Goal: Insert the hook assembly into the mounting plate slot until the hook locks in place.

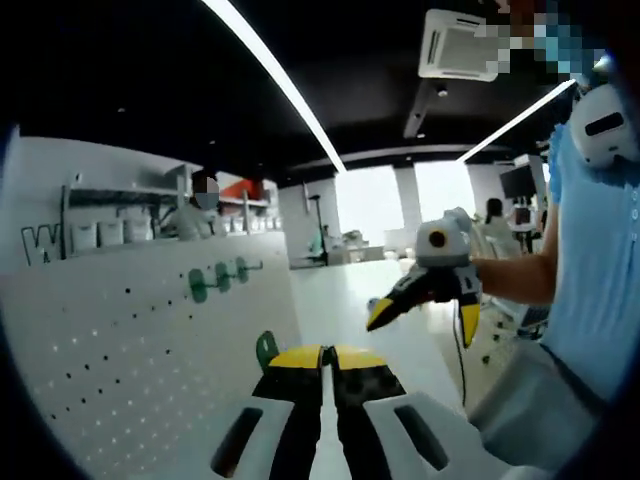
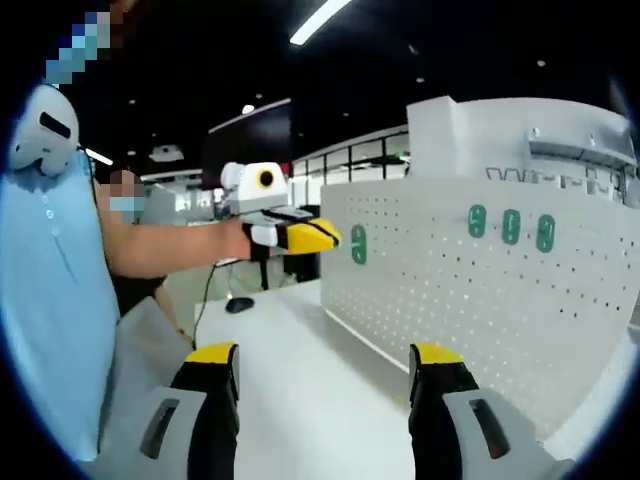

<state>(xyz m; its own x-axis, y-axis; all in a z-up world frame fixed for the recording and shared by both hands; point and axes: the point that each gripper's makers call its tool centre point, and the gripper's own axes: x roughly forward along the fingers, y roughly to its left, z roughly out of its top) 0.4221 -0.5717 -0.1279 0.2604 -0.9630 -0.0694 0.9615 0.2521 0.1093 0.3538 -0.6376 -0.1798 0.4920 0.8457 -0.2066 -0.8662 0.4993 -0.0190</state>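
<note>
The white perforated metal mounting plate (image 1: 150,350) stands upright at the edge of the white table (image 2: 300,400). In the left gripper view, the left gripper (image 1: 322,358) has its yellow-tipped black jaws pressed together, and a small green plastic hook assembly (image 1: 266,350) shows just beyond their tips, on the plate's side. In the right gripper view the same gripper (image 2: 325,236) appears held out in the person's hand, with the green hook piece (image 2: 358,244) at its tip, right against the near end of the plate; whether the piece already touches the plate I cannot tell. Three more green hooks (image 2: 510,226) sit in a row higher up on the plate, further along from its near end.

The right gripper (image 2: 325,365) has its jaws spread wide with nothing between them, hanging over the table beside the plate's lower edge. In the left gripper view it (image 1: 425,310) hangs away from the plate, near the person in a light blue shirt (image 1: 600,280).
</note>
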